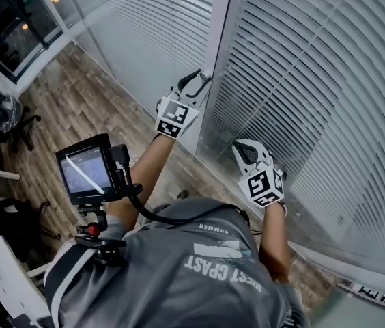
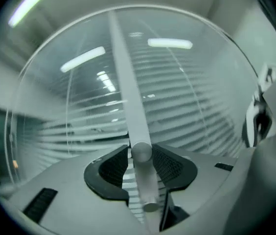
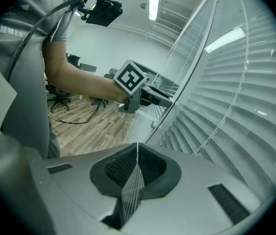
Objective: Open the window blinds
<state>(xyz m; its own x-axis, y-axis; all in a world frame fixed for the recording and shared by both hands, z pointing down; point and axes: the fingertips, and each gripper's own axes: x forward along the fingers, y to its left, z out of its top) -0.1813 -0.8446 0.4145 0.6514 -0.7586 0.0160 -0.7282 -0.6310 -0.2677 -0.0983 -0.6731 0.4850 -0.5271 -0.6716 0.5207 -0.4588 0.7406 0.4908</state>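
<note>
White slatted blinds (image 1: 315, 67) hang shut over the glass ahead of me. The blind's white wand (image 2: 126, 82) comes down from above and passes between the jaws of my left gripper (image 2: 141, 153), whose dark pads (image 2: 112, 168) touch it on both sides near the tips. In the head view that left gripper (image 1: 203, 79) is raised against the white mullion (image 1: 216, 39) between two blind panels. My right gripper (image 1: 242, 147) hovers lower, close to the right-hand blinds (image 3: 236, 97). Its jaws (image 3: 137, 153) are shut on nothing, the pads meeting in a line. The right gripper view also shows the left gripper (image 3: 150, 94) at the mullion.
A small monitor (image 1: 87, 169) on a flexible arm sticks out from the person's chest at left. Office chairs (image 1: 1, 115) stand on the wooden floor (image 1: 83, 101) at far left. Another blind panel (image 1: 151, 19) runs away to the upper left. A low sill (image 1: 356, 279) lies at the lower right.
</note>
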